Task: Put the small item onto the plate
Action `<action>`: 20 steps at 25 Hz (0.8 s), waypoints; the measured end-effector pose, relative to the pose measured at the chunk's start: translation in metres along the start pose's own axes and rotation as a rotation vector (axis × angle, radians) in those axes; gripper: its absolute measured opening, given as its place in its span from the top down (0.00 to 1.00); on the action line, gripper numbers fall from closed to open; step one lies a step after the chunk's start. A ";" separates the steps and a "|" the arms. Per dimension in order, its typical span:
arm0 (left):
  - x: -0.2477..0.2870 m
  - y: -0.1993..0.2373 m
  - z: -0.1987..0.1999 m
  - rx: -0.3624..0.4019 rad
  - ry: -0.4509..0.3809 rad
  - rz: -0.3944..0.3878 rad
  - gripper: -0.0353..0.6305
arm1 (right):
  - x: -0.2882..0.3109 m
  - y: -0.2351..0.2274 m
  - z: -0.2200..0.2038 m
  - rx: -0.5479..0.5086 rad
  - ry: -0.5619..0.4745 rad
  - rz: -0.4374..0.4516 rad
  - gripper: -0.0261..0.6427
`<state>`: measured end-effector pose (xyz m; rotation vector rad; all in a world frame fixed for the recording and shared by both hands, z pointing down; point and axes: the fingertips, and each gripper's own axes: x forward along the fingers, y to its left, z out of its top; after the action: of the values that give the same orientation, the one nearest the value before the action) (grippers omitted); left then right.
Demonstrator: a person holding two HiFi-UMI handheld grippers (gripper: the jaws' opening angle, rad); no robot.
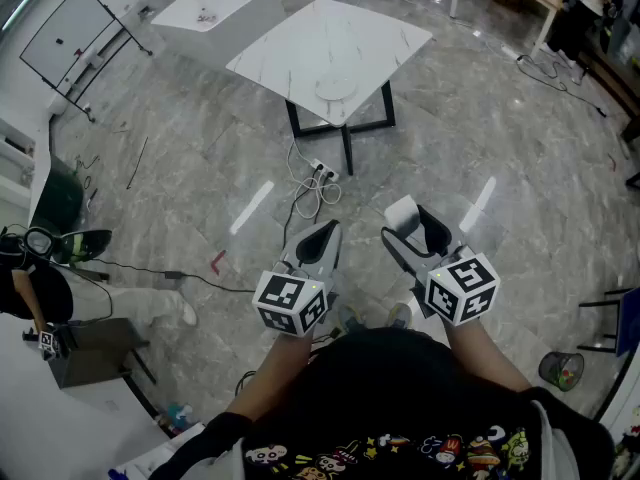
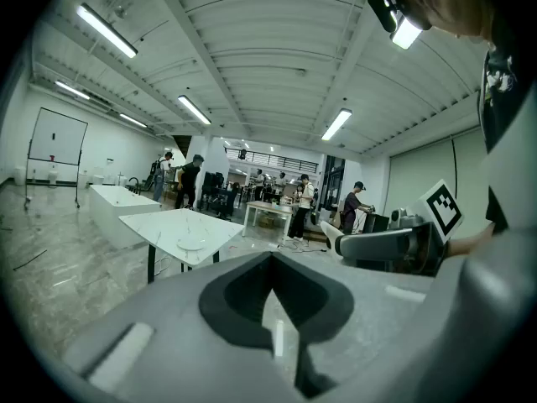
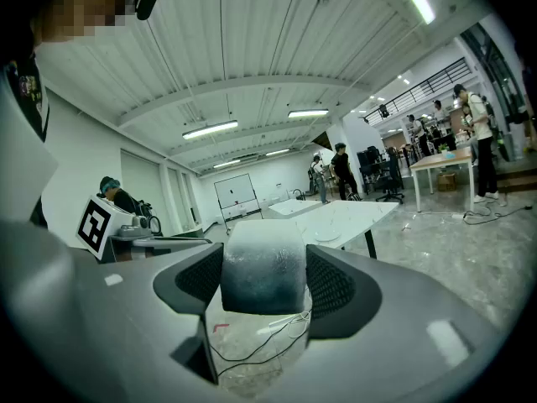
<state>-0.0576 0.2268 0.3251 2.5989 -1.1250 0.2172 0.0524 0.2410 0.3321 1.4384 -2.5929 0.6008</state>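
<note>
The white plate (image 1: 335, 87) lies near the front edge of a white marble table (image 1: 300, 43), well ahead of both grippers; it also shows in the left gripper view (image 2: 191, 243) and the right gripper view (image 3: 326, 235). My right gripper (image 1: 412, 218) is shut on the small item (image 1: 402, 211), a pale rounded block (image 3: 263, 267) wedged between the dark pads (image 3: 336, 285). My left gripper (image 1: 322, 230) is held beside it, its jaws closed together (image 2: 270, 263) with nothing between them. Both grippers hang over the floor at waist height.
A power strip with cables (image 1: 322, 175) lies on the floor before the table's black legs. A second white counter (image 1: 215, 8) and a whiteboard (image 1: 70, 33) stand at the far left. A seated person (image 1: 30, 278) is at left, a wire bin (image 1: 562, 368) at right.
</note>
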 end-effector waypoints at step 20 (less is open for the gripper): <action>0.042 -0.064 -0.037 -0.004 0.046 0.040 0.95 | -0.040 -0.051 -0.033 -0.038 0.030 0.035 0.46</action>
<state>0.0170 0.2516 0.3573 2.5557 -1.1608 0.2820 0.1135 0.2613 0.3656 1.3654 -2.5968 0.5698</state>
